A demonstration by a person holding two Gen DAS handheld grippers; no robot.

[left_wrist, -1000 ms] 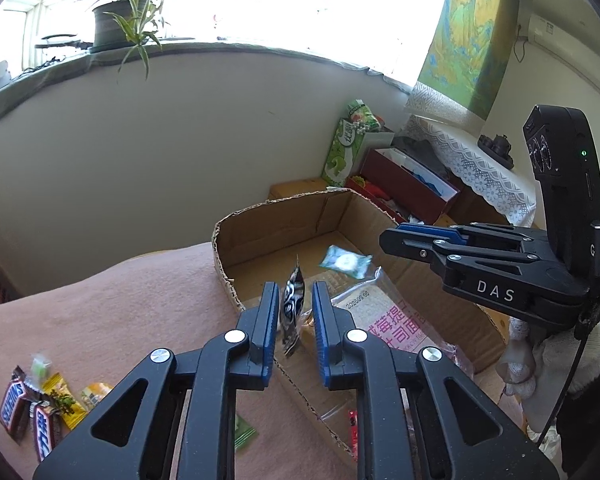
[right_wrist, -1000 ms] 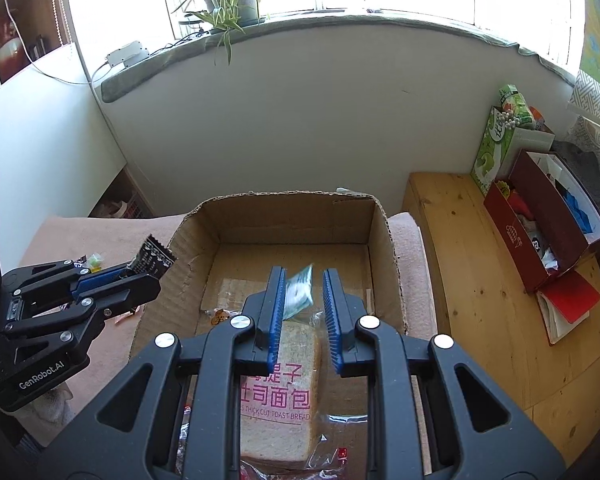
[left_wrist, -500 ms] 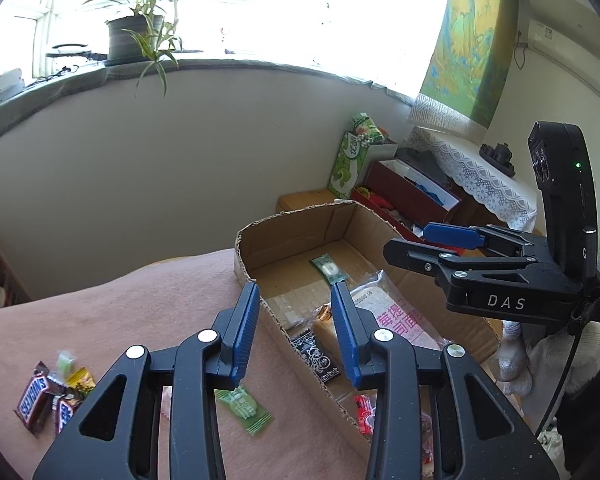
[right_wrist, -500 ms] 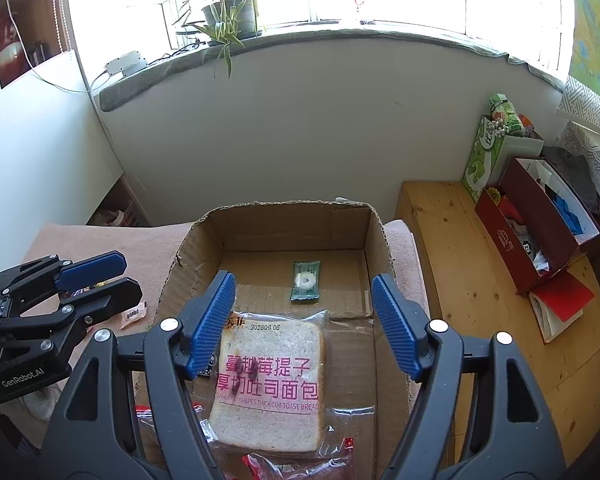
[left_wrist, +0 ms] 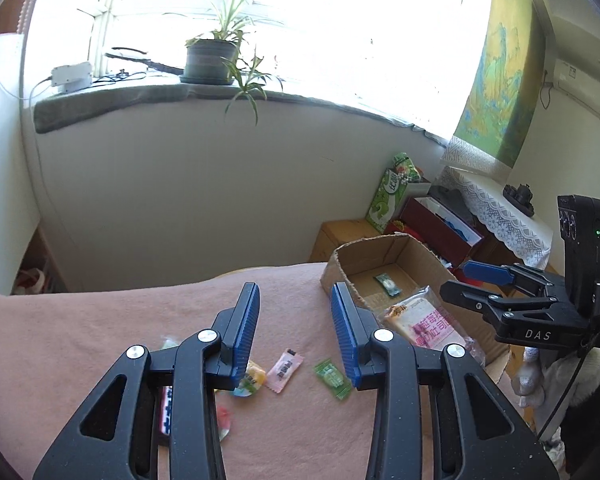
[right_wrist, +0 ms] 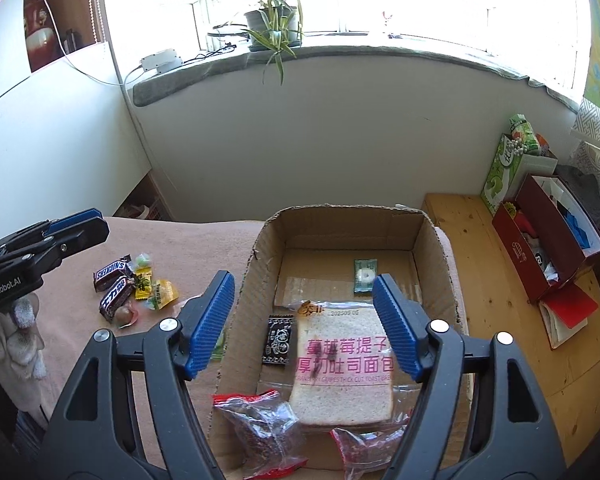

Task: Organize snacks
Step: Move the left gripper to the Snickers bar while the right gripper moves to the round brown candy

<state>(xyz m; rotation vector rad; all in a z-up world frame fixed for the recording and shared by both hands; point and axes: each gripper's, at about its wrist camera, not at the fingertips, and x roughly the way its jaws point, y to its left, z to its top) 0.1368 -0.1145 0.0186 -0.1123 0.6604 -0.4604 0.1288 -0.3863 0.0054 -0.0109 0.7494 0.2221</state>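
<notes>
While the left gripper (left_wrist: 295,334) hung over the pink-covered worktop (left_wrist: 100,320) w/ its fingers (left_wrist: 246,332) partly apart and nothing between them, loose snacks lay below it. Far left, seen from the right wrist cam, two Snickers bars (right_wrist: 114,280) sat side by side, w/ a green candy (right_wrist: 142,259) just behind them, yellow wrapped sweets (right_wrist: 162,291) to their right and a round reddish sweet (right_wrist: 123,315) just in front. From the left wrist cam, a pink wrapped candy (left_wrist: 285,370) and a green wrapped candy (left_wrist: 333,378) lay on the cloth below the finger gap, near each other but apart.

Right of those stood the cardboard box (right_wrist: 260,264), open at the top, on the same cloth. Inside, left to right: a small black sachet (right_wrist: 279,340) flat on the floor of the box, a bagged toast slice (right_wrist: 342,364) w/ pink lettering touching it on the right, and a small green packet (right_wrist: 365,275) further back, well apart from the bread. At the near end lay two clear bags of dark red bits (right_wrist: 260,428), partly under the bread bag.

Over the box, the right gripper (right_wrist: 303,322) had its fingers (right_wrist: 396,326) spread wide, holding nothing.

Further right, off the cloth, was a wooden bench (right_wrist: 480,264) w/ a red box (right_wrist: 548,252) of odds and ends and a green carton (right_wrist: 504,168) behind it.
</notes>
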